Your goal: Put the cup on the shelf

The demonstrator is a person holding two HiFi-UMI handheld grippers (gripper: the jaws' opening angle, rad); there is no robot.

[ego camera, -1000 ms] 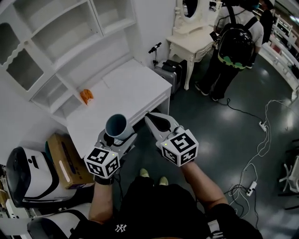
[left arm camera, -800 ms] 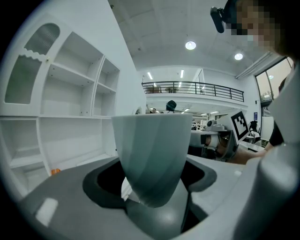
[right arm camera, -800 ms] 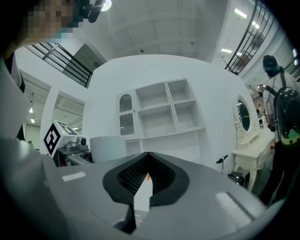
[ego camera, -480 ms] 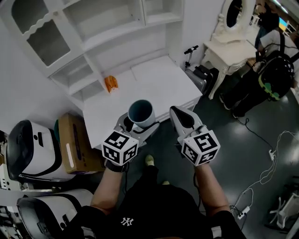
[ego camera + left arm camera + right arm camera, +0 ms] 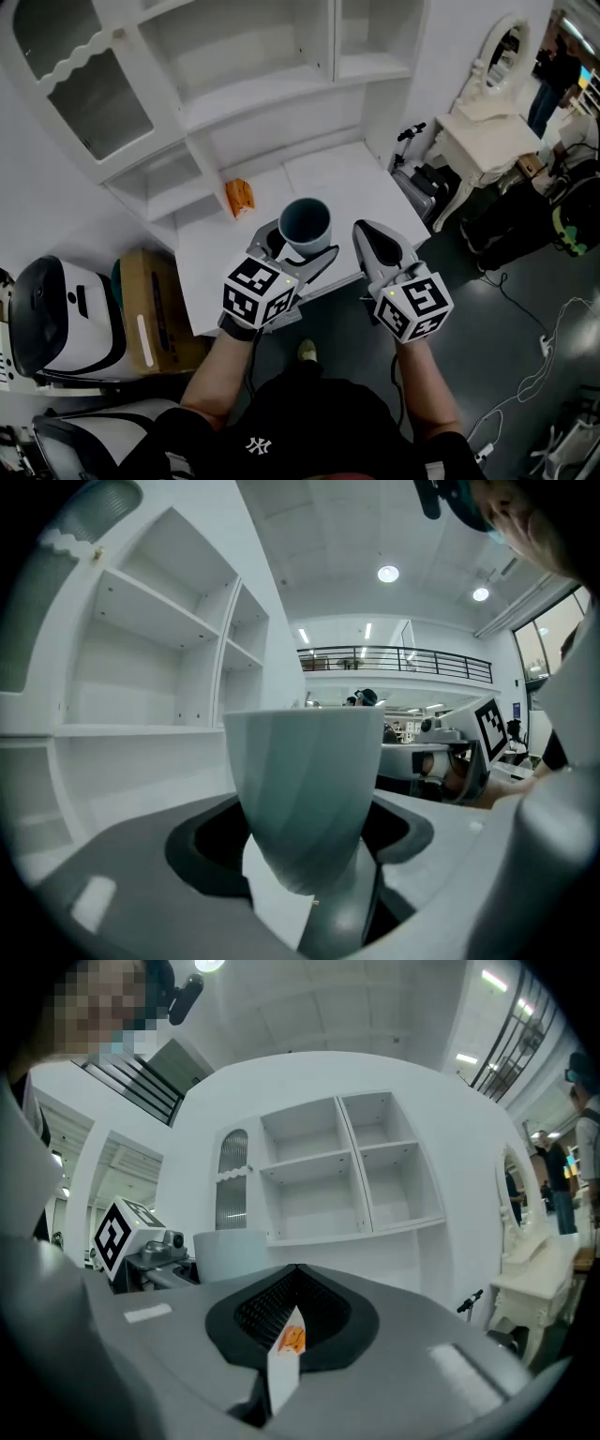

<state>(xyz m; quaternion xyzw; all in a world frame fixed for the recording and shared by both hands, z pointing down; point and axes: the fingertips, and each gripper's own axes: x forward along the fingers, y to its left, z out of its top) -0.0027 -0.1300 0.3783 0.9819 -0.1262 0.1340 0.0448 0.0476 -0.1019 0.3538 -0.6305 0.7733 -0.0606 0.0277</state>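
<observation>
The bench [image 5: 337,183] top lies open from front edge to back edge; only a small orange object [image 5: 239,197] sits near the back left corner. Above the back edge, the shelf [image 5: 272,94] has open-fronted compartments split by upright dividers. Over the front edge the right gripper [image 5: 367,234] hangs just beside the left gripper [image 5: 298,253], which grips the cup [image 5: 306,223].

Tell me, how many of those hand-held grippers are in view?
2. The left hand-held gripper grips the cup; the right hand-held gripper, shut and empty, is beside it. None seems hidden.
</observation>
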